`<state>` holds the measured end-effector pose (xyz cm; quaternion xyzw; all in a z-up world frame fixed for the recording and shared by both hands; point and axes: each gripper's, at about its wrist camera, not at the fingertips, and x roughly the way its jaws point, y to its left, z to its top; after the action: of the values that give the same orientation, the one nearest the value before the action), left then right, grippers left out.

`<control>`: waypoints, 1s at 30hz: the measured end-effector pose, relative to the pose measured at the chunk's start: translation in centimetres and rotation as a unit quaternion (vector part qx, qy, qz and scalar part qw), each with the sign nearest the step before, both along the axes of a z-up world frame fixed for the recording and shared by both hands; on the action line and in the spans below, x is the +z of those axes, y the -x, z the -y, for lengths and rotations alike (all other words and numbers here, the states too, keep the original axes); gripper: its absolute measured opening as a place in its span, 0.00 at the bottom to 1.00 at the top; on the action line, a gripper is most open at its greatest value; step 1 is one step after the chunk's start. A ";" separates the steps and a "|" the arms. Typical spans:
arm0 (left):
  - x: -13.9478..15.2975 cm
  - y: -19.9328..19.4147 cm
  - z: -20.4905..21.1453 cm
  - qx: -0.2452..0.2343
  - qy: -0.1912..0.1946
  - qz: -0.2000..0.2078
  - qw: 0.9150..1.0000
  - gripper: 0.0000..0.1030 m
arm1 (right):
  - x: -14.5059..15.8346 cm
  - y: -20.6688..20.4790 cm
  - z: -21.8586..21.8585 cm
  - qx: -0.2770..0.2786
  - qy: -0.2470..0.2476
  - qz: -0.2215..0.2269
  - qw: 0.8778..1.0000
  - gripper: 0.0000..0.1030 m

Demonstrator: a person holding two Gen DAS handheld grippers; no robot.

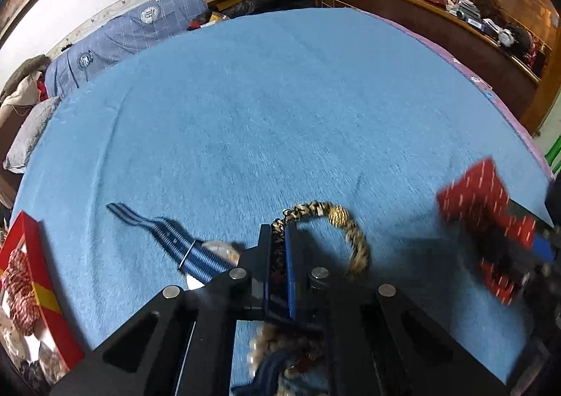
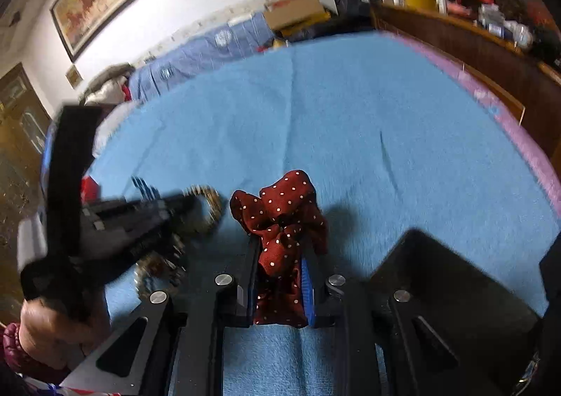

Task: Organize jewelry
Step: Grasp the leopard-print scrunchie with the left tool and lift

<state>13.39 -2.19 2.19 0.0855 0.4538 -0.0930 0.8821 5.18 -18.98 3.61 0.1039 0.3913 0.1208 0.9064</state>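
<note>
**Left wrist view: both tongs clenched on pieces above the blue cover**

Left wrist view shows the left gripper (image 1: 280,238) clamped on a leopard-print braided bracelet (image 1: 354,241). One end of the braid is pinched between the two fingers; the rest arcs out far and to the right of the tips, carrying a gold bead (image 1: 338,215) at the top of the curve. Just left of the fingers lies a blue striped strap (image 1: 168,231) with a round silver piece at its near end, flat on the blue bed cover (image 1: 280,108). Beneath the gripper body, near the bottom edge, a blurred heap of beads and dark cloth (image 1: 280,354) sits on the cover. At the far left edge stands a red box (image 1: 38,277) with a yellow band, holding red-and-white cord.

Right wrist view shows the right gripper (image 2: 280,248) closed on a dark red polka-dot cloth bow (image 2: 280,217), which bunches up between the fingers and spills past the tips. From the left view the same bow appears at the right, blurred.

The two tongs are near each other, the left one to the left of the right, with the bracelet between them.

Beyond both tools the cover runs wide and bare to the far side. Its right edge is trimmed by a pink border (image 2: 519,126), with a wooden cabinet (image 1: 455,31) close behind. Far left, a blue checked pillow (image 1: 115,35) lines the wall.
</note>
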 end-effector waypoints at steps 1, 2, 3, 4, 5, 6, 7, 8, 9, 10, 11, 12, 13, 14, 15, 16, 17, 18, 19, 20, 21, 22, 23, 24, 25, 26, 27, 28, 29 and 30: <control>0.3 0.4 -0.1 -0.002 0.006 0.001 1.000 0.06 | 0.3 0.2 -0.2 0.000 0.005 0.010 1.000 0.20; 0.4 0.9 -0.3 -0.001 0.012 0.003 1.000 0.06 | 0.5 0.4 -0.3 0.000 0.009 0.017 1.000 0.20; 0.6 1.3 -0.4 0.001 0.016 0.006 1.000 0.06 | 0.6 0.5 -0.4 0.000 0.009 0.020 1.000 0.20; 0.9 1.6 -0.7 0.005 0.024 0.010 1.000 0.06 | 0.6 0.5 -0.4 0.000 0.008 0.019 1.000 0.20; 1.3 2.1 -1.1 0.009 0.035 0.015 0.999 0.06 | 0.5 0.4 -0.4 0.001 0.005 0.016 1.000 0.20; 1.5 2.5 -1.3 0.012 0.042 0.019 0.999 0.06 | 0.4 0.4 -0.3 0.000 0.001 0.012 1.000 0.20; 1.7 2.8 -1.7 0.015 0.048 0.024 0.998 0.06 | 0.3 0.4 -0.2 -0.001 -0.004 0.010 1.000 0.20; 2.0 3.3 -2.1 0.018 0.053 0.031 0.998 0.06 | 0.3 0.4 -0.1 -0.001 -0.007 0.010 1.000 0.20; 2.4 3.8 -2.4 0.022 0.057 0.041 0.997 0.06 | 0.4 0.4 0.0 -0.002 -0.010 0.011 1.000 0.20; 2.8 4.1 -2.7 0.025 0.060 0.049 0.997 0.06 | 0.4 0.5 0.0 -0.001 -0.012 0.014 1.000 0.20; 3.1 4.7 -3.0 0.028 0.061 0.059 0.996 0.06 | 0.6 0.6 0.0 0.002 -0.015 0.019 1.000 0.20; 3.5 5.3 -3.3 0.031 0.060 0.070 0.995 0.06 | 0.8 0.8 0.1 0.005 -0.018 0.024 1.000 0.20; 3.7 6.1 -3.6 0.034 0.059 0.081 0.994 0.06 | 1.0 1.0 0.1 0.011 -0.021 0.031 0.999 0.20; 3.9 6.7 -3.9 0.038 0.057 0.091 0.993 0.06 | 1.2 1.1 0.0 0.016 -0.023 0.036 0.999 0.20; 4.1 7.4 -4.1 0.041 0.056 0.103 0.992 0.06 | 1.5 1.4 -0.2 0.024 -0.025 0.044 0.998 0.20; 4.3 7.8 -4.3 0.043 0.056 0.113 0.991 0.06 | 1.7 1.6 -0.5 0.030 -0.026 0.050 0.998 0.21; 4.5 8.5 -4.4 0.047 0.054 0.126 0.989 0.06 | 1.9 1.8 -0.8 0.036 -0.025 0.057 0.997 0.21; 4.8 9.1 -4.5 0.051 0.051 0.141 0.987 0.06 | 2.0 2.2 -1.1 0.041 -0.023 0.063 0.997 0.21; 5.1 9.4 -4.5 0.054 0.046 0.152 0.986 0.06 | 2.2 2.5 -1.4 0.047 -0.020 0.070 0.996 0.21; 5.2 9.8 -4.5 0.057 0.042 0.163 0.984 0.06 | 2.3 2.7 -1.6 0.052 -0.020 0.075 0.996 0.21; 5.4 9.9 -4.4 0.061 0.039 0.171 0.983 0.06 | 2.4 2.8 -1.8 0.058 -0.021 0.079 0.995 0.21; 5.5 10.1 -4.3 0.063 0.037 0.177 0.981 0.06 | 2.5 3.0 -2.1 0.063 -0.019 0.084 0.994 0.21; 5.5 10.2 -4.2 0.064 0.032 0.182 0.981 0.06 | 2.6 3.1 -2.3 0.066 -0.017 0.088 0.994 0.21; 5.6 10.4 -4.3 0.066 0.029 0.185 0.980 0.06 | 2.7 3.2 -2.4 0.068 -0.014 0.092 0.993 0.21; 5.6 10.3 -4.3 0.068 0.025 0.187 0.980 0.06 | 2.7 3.3 -2.5 0.069 -0.013 0.095 0.993 0.21; 5.5 10.3 -4.3 0.068 0.021 0.188 0.980 0.06 | 2.7 3.3 -2.6 0.071 -0.013 0.097 0.993 0.21; 5.5 10.3 -4.3 0.069 0.021 0.189 0.979 0.06 | 2.7 3.4 -2.7 0.073 -0.013 0.098 0.992 0.21; 5.5 10.3 -4.4 0.071 0.021 0.189 0.979 0.06 | 2.7 3.2 -2.6 0.074 -0.012 0.097 0.992 0.21; 5.5 10.3 -4.4 0.071 0.023 0.188 0.979 0.06 | 2.6 3.2 -2.6 0.074 -0.011 0.097 0.992 0.21; 5.5 10.3 -4.4 0.072 0.023 0.188 0.979 0.06 | 2.6 3.2 -2.7 0.075 -0.012 0.096 0.992 0.21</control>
<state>3.08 2.25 7.69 0.0489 0.2822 -0.0220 0.9578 1.97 -16.30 6.21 0.0729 0.3073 0.2028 0.9269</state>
